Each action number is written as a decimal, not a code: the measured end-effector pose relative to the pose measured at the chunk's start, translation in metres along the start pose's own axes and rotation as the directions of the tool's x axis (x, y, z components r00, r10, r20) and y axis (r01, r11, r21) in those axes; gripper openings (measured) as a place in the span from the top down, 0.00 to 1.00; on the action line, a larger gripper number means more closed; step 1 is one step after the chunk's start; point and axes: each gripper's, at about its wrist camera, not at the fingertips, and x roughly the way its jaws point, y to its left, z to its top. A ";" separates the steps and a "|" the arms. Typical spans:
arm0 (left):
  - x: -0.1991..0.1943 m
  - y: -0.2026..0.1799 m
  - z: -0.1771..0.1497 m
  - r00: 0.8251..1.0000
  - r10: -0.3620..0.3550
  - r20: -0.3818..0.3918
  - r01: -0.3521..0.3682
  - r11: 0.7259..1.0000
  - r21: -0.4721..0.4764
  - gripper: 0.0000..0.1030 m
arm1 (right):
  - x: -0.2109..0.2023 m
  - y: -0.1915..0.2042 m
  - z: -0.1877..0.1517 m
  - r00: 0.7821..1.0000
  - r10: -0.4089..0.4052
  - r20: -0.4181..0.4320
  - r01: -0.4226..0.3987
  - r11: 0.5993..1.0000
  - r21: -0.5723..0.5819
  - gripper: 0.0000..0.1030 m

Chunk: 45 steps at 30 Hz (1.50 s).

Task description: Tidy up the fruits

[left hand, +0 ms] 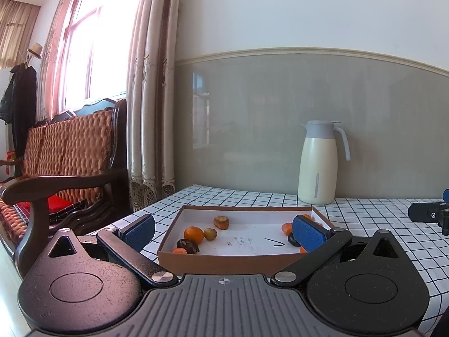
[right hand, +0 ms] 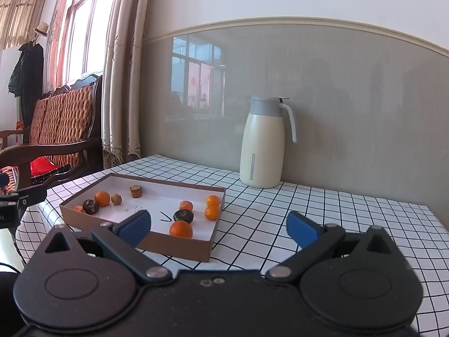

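On the checked tablecloth (right hand: 280,224) lies a shallow brown box (right hand: 179,245), its long side running left to right in the left view. Oranges (right hand: 102,198) and dark fruits (right hand: 90,206) cluster at the box's left end; more oranges (right hand: 181,229) lie at its right end. Behind the box stands a cream jug (right hand: 262,146) against the grey wall. Nearest the box, the left gripper (left hand: 223,230) gapes wide, empty; right of the box, the right gripper (right hand: 219,226) is likewise spread, empty.

Shallow brown box (right hand: 179,245) with white floor, left of centre in the right wrist view, holding small oranges (right hand: 181,229) and dark, shrivelled fruits (right hand: 183,215) scattered in two loose clusters, left and right
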 end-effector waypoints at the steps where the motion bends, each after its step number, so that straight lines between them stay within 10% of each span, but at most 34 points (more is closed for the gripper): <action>1: 0.000 0.000 0.000 1.000 0.001 0.000 -0.001 1.000 0.000 0.00 | 0.000 0.000 0.000 1.000 0.000 0.000 0.000 1.000 0.000 0.06; 45: -0.001 0.003 0.000 1.000 0.022 0.020 -0.022 1.000 -0.010 0.00 | 0.000 0.000 -0.001 1.000 0.000 -0.003 0.000 1.000 -0.001 0.06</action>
